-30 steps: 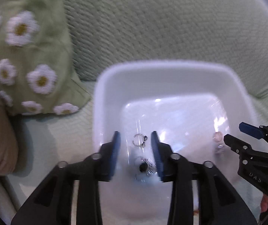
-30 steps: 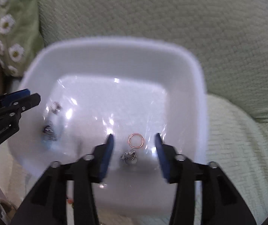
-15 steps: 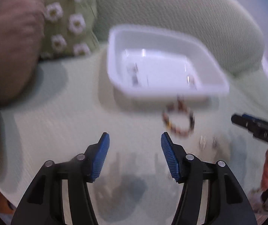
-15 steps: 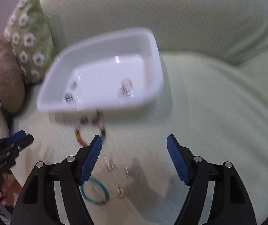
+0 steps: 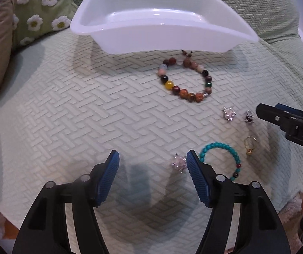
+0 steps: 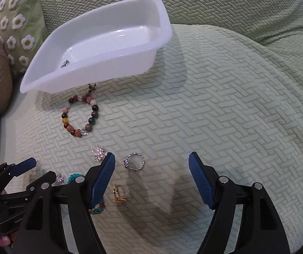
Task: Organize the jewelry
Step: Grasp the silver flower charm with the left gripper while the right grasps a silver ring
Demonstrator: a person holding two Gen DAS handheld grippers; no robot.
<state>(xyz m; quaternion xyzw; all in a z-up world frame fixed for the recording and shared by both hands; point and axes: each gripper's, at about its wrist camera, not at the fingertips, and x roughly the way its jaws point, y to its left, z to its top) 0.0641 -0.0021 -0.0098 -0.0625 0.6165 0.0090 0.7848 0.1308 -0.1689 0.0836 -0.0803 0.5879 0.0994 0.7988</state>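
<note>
Both claws, left (image 5: pixel 152 174) and right (image 6: pixel 152 175), had just been opening and gaped empty. Bracelets (image 5: pixel 184 78) and rings (image 6: pixel 134 162) lay near the white tray (image 5: pixel 162 40).

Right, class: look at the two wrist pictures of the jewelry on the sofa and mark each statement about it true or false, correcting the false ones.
1. The big multicoloured bead bracelet lies inside the white tub. False: it lies on the green sofa cover, just in front of the tub.
2. Both grippers have open jaws with nothing held. True: the left gripper and the right gripper are open and empty.
3. A turquoise bead bracelet lies right of the left gripper's fingers. True.
4. The silver ring is pinched by the right gripper. False: it lies loose on the cover between the open jaws.
5. The tub holds nothing at all. False: a small silver piece lies in it.
</note>
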